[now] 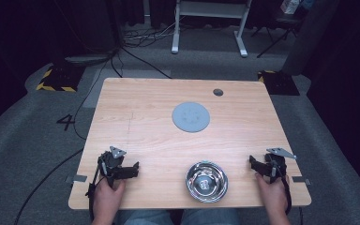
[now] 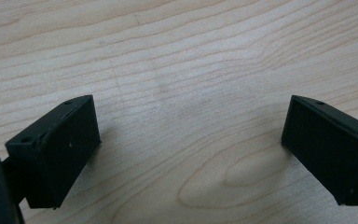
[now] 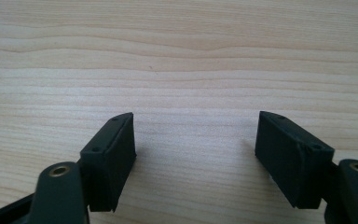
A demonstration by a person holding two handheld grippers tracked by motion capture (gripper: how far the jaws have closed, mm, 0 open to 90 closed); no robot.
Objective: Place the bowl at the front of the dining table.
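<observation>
Over bare table [image 2: 177, 56], both jaws wide, empty

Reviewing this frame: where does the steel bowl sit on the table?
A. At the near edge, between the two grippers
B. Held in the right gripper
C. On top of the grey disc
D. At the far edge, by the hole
A: the steel bowl rests near the table's front edge, between the left gripper and the right gripper, apart from the grey disc.

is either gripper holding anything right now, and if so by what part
Nothing is held. The left gripper and the right gripper both stand open over bare table; the steel bowl sits untouched between them.
</observation>
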